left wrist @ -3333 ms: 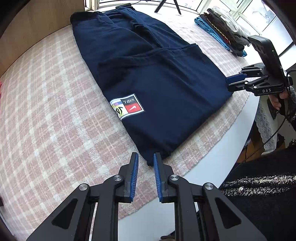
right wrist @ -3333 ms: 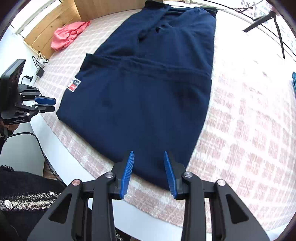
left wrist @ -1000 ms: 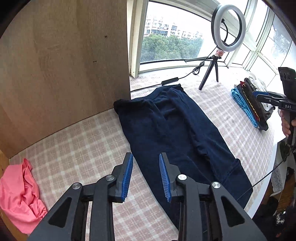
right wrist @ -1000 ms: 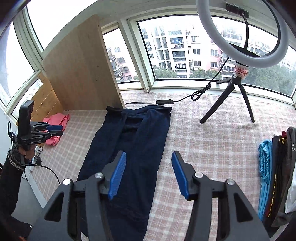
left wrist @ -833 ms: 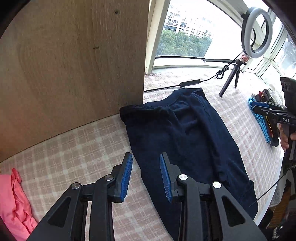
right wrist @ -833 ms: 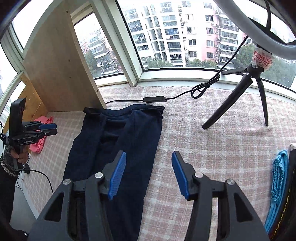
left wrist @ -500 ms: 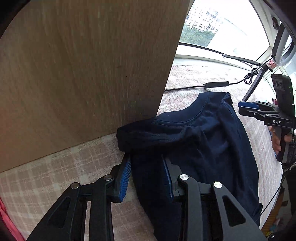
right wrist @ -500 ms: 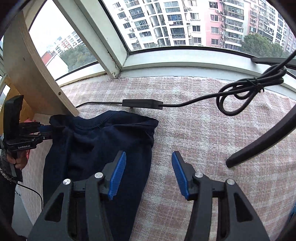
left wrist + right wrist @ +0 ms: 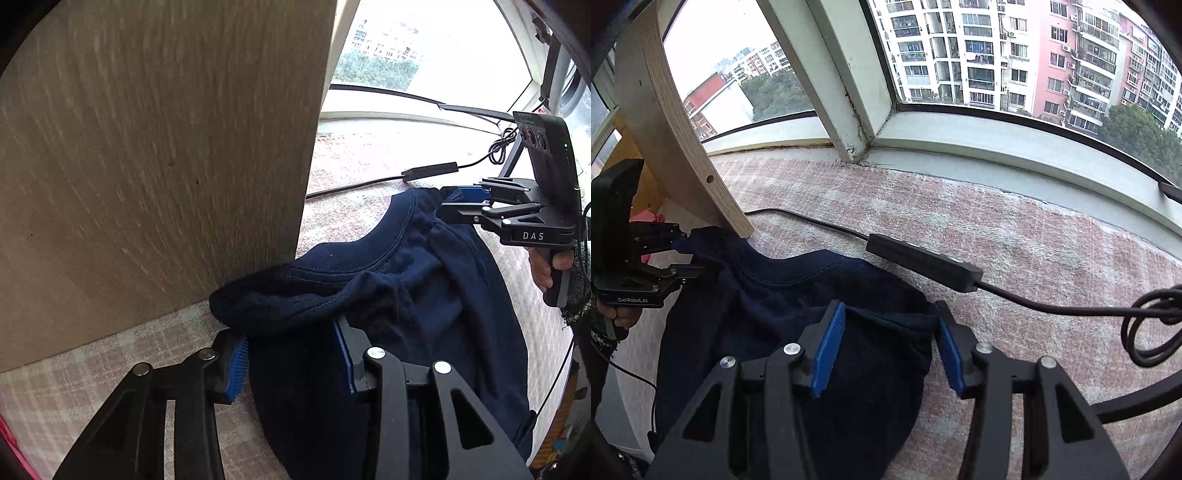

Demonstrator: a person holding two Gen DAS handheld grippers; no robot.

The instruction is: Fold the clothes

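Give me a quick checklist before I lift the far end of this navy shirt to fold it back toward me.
1. Left gripper astride the navy shirt: ok, cloth between the closing jaws.
2. Right gripper astride the other corner: ok, also closing.
3. Firm pinch on both sides: cannot tell.
4. Cable box off the cloth: ok, on the checked cover just beyond the shirt's edge.
5. Wooden board clear of the shirt: not ok, the shoulder touches its base.
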